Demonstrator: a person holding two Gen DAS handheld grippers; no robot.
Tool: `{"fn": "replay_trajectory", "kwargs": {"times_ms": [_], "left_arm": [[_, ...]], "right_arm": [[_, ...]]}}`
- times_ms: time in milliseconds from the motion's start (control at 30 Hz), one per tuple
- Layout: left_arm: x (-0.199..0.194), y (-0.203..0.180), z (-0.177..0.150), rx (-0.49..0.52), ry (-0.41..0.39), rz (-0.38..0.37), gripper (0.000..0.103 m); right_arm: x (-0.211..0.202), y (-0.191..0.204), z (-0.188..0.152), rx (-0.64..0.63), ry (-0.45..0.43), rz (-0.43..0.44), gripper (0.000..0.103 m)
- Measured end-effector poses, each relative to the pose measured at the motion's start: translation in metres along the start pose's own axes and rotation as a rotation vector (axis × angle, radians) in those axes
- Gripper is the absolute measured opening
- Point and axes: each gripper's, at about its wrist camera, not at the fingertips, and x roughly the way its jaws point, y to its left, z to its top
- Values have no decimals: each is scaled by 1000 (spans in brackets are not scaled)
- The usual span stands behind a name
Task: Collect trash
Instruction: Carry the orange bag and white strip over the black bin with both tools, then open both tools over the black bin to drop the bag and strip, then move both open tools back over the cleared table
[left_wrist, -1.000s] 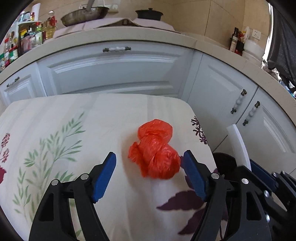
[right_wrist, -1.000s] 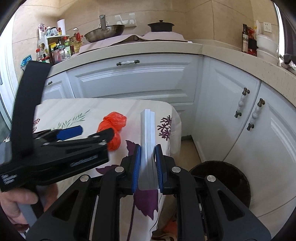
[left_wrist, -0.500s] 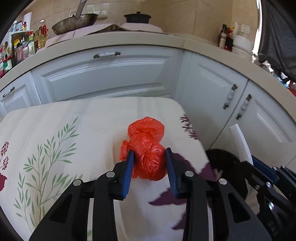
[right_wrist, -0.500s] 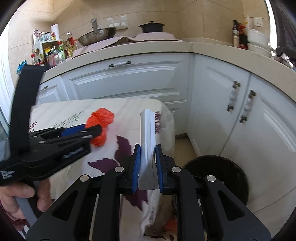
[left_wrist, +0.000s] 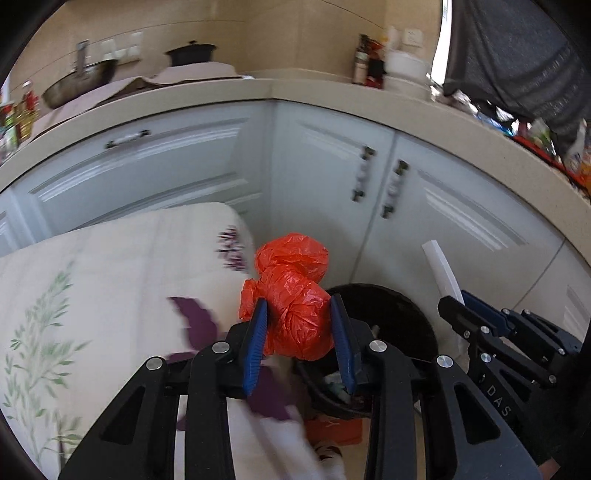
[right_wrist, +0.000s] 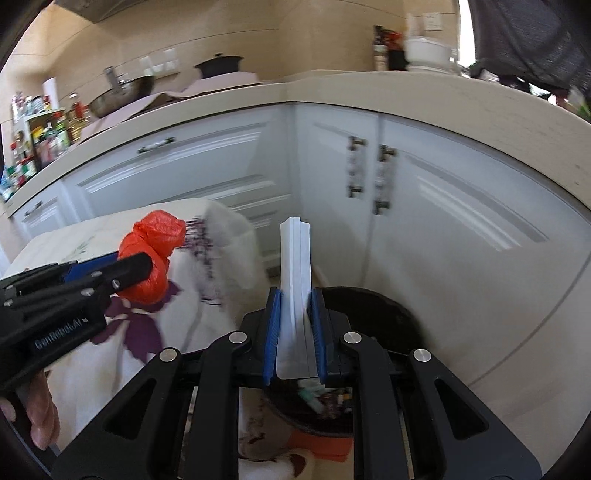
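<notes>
A crumpled red plastic bag (left_wrist: 293, 306) is pinched between the blue pads of my left gripper (left_wrist: 298, 317), which is shut on it and holds it off the table, past the table's right edge and above the near rim of a black trash bin (left_wrist: 384, 314). In the right wrist view the same red plastic bag (right_wrist: 153, 254) shows at the left, in the left gripper (right_wrist: 122, 269). My right gripper (right_wrist: 294, 321) is shut on a folded white paper strip (right_wrist: 294, 280) that stands upright over the black trash bin (right_wrist: 384, 317). The bin holds some scraps.
A table with a floral cloth (left_wrist: 110, 295) fills the left. White corner cabinets (left_wrist: 332, 177) under a beige counter (left_wrist: 258, 92) stand behind the bin. A person's hand (right_wrist: 40, 410) grips the left tool. Something orange (left_wrist: 332, 430) lies on the floor by the bin.
The left jaws closed on the red bag, lifted it off the table and carried it right toward the bin. The right gripper with the paper strip also moved right, over the bin.
</notes>
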Motion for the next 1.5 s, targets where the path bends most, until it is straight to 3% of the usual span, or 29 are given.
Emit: {"fn": "replay_trajectory", "kwargs": {"times_ms": [167,233,367,700,967,1033,1167,1233,1333,1500], "left_arm": [[25,-29,3,50,27,-10,40],[33,-34,4,50,40,-6,45],[37,-34,6,46,45,3,54],[8,-3,3,-8,14,34,68],[-40,55,-18,-69,-22,123,74],[-55,76,-27,-93,-33,156,76],[-78,117,-45,-136,-31,231,78],[-86,137,-52,-155,-27,273,79],[-98,173,-68,-199,-12,343,80],[-104,221,-87,-244,25,428,83]], "right_arm": [[8,-25,0,23,-9,-45,18],[12,-34,0,37,-12,-64,33],[16,-43,1,54,-14,-76,34],[-7,-14,8,46,-52,-5,46],[-37,56,14,-8,-93,124,62],[-42,77,13,-17,-89,162,72],[-49,111,8,-33,-82,223,81],[-50,131,6,-38,-77,246,91],[-45,159,5,-30,-46,294,93],[-25,200,4,-33,23,297,98]]}}
